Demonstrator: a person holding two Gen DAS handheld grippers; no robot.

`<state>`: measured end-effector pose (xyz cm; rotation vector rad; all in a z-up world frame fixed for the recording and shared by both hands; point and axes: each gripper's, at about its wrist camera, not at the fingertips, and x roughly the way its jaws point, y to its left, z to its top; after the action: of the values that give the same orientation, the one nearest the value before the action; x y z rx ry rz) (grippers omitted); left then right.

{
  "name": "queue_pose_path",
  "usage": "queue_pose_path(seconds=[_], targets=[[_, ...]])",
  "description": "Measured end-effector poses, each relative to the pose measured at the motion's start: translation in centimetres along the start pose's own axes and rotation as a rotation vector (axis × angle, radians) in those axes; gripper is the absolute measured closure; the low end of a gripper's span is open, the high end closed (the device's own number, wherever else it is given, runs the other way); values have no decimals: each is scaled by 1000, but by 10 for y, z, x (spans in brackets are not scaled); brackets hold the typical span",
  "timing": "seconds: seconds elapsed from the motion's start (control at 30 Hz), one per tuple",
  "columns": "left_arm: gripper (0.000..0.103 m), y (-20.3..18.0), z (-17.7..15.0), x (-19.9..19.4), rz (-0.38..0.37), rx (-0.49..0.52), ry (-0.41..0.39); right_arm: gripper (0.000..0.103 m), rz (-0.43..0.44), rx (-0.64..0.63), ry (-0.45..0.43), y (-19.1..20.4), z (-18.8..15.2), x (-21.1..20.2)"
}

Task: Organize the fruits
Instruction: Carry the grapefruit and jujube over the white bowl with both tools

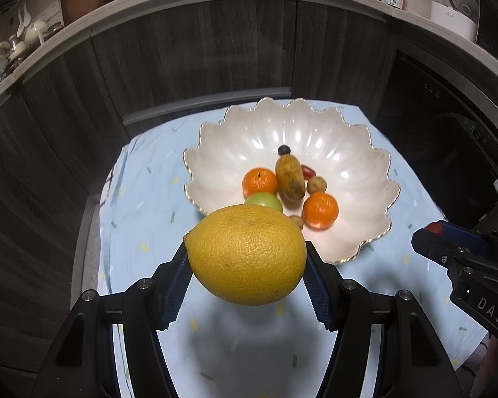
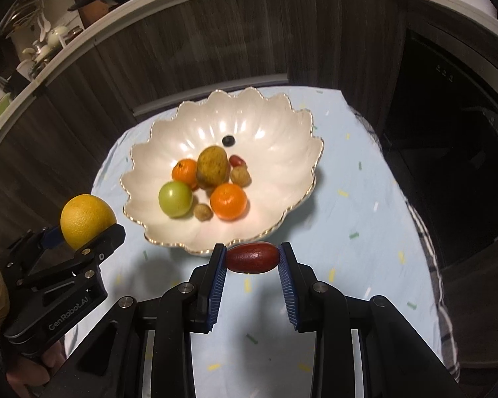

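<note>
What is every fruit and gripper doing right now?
Left gripper: shut on the big yellow citrus.
Big yellow citrus: held above the tablecloth, outside the bowl.
Right gripper: shut on the red date.
Red date: held sideways, just outside the bowl rim.
Bowl: upright, holding fruit.
Green fruit: resting in the bowl.
Two tangerines: resting in the bowl.

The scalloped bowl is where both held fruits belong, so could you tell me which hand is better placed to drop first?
Probably the right gripper: its red date hangs just short of the bowl rim, while the left gripper, holding the yellow citrus, sits off to the side.
</note>
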<state>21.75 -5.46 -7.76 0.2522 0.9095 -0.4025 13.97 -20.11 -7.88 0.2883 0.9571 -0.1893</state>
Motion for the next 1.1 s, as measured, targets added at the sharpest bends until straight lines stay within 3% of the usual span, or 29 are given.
queue_pose_path(seconds=[0.47, 1.1], targets=[[40, -9, 29, 6, 9, -5, -12, 70, -3, -55, -44, -12, 37, 8], [40, -4, 58, 48, 40, -26, 7, 70, -7, -110, -7, -19, 69, 53]])
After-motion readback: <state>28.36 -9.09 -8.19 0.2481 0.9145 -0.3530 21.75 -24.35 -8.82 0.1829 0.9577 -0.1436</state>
